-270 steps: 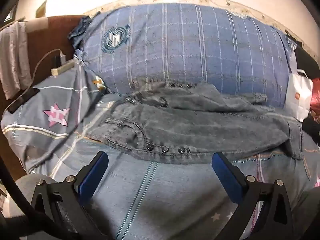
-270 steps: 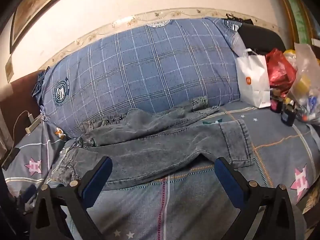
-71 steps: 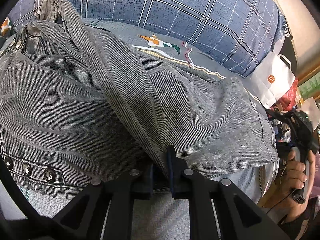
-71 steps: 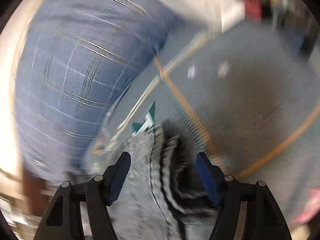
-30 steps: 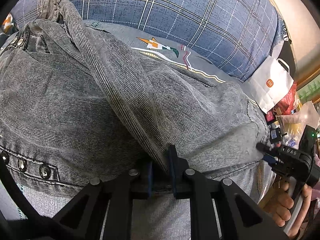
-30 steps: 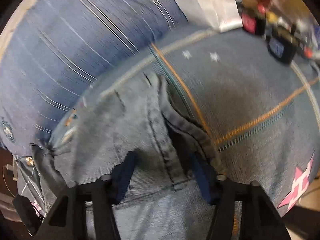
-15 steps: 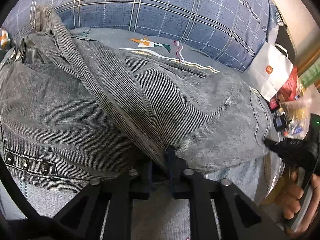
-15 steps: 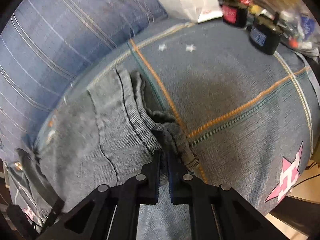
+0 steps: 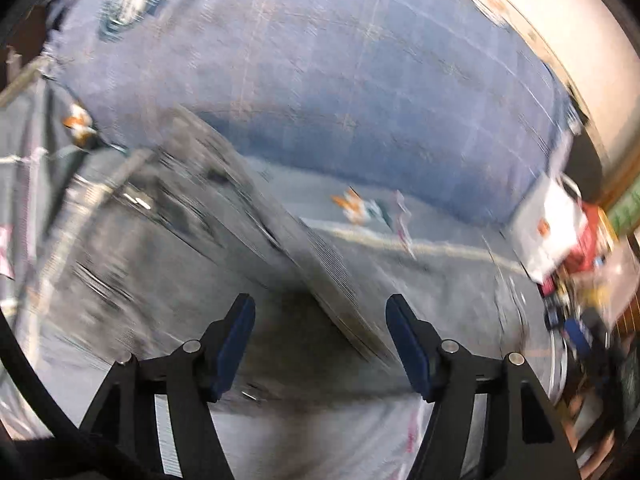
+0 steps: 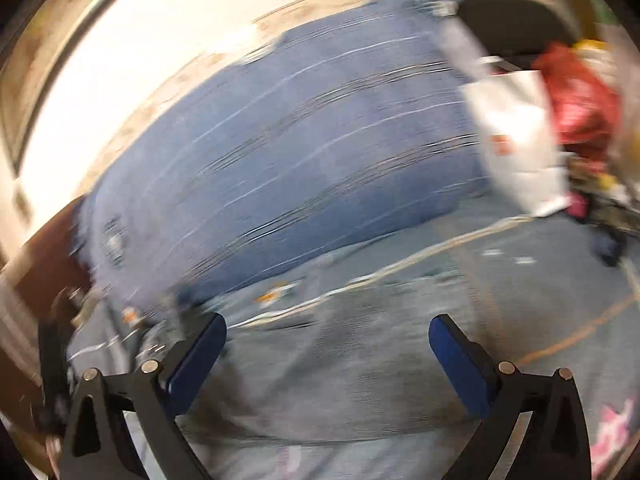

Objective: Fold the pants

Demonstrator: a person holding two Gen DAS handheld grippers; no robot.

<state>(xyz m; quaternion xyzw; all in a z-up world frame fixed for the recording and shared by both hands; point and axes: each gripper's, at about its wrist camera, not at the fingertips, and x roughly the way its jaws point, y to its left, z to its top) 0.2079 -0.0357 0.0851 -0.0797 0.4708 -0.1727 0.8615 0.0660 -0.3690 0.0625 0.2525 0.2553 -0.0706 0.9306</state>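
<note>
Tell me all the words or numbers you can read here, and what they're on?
No text can be read; both views are blurred.
White bag: a small orange logo, too blurred to read.
Blue pillow: a round badge, its lettering too blurred to read.
Pants: no words seen.
</note>
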